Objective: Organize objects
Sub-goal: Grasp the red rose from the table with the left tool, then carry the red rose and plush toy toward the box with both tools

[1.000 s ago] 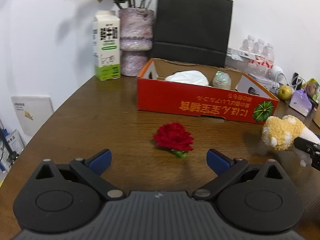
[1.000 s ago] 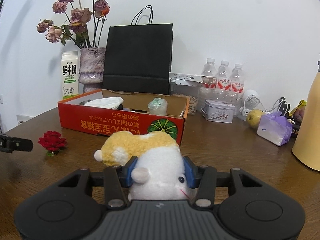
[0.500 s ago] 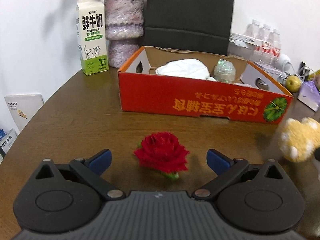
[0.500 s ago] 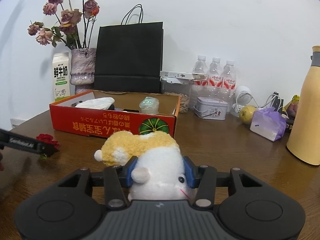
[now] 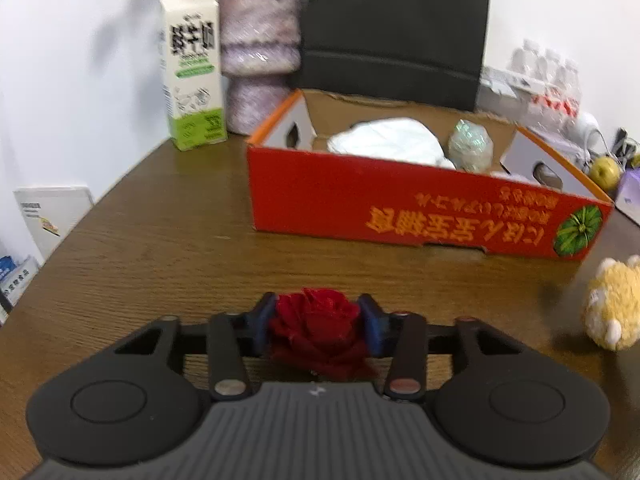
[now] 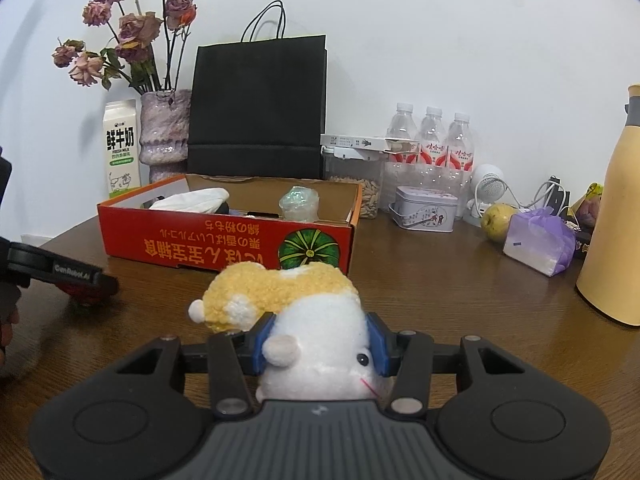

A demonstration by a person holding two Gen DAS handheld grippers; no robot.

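Note:
In the left wrist view a red rose (image 5: 316, 332) lies on the brown table between the blue pads of my left gripper (image 5: 318, 320); its jaws are closing and both pads touch the bloom. My right gripper (image 6: 320, 344) is shut on a white and yellow plush hamster (image 6: 276, 284), which also shows at the right edge of the left wrist view as the plush (image 5: 612, 308). An open red cardboard box (image 5: 400, 208) stands behind, holding a white bundle (image 5: 384, 140) and a small wrapped item (image 5: 470, 146). In the right wrist view the left gripper (image 6: 60, 272) sits far left, over the rose (image 6: 82, 294).
A milk carton (image 6: 122, 148), a vase of dried flowers (image 6: 164, 136) and a black paper bag (image 6: 256, 108) stand behind the box. Right of the box (image 6: 200, 240) are water bottles (image 6: 432, 140), a tin (image 6: 426, 208), a pear (image 6: 496, 216), a purple packet (image 6: 538, 240) and a yellow flask (image 6: 618, 220).
My left gripper moved forward to the rose and its jaws came in from wide open onto the bloom. The right gripper kept still, holding the plush.

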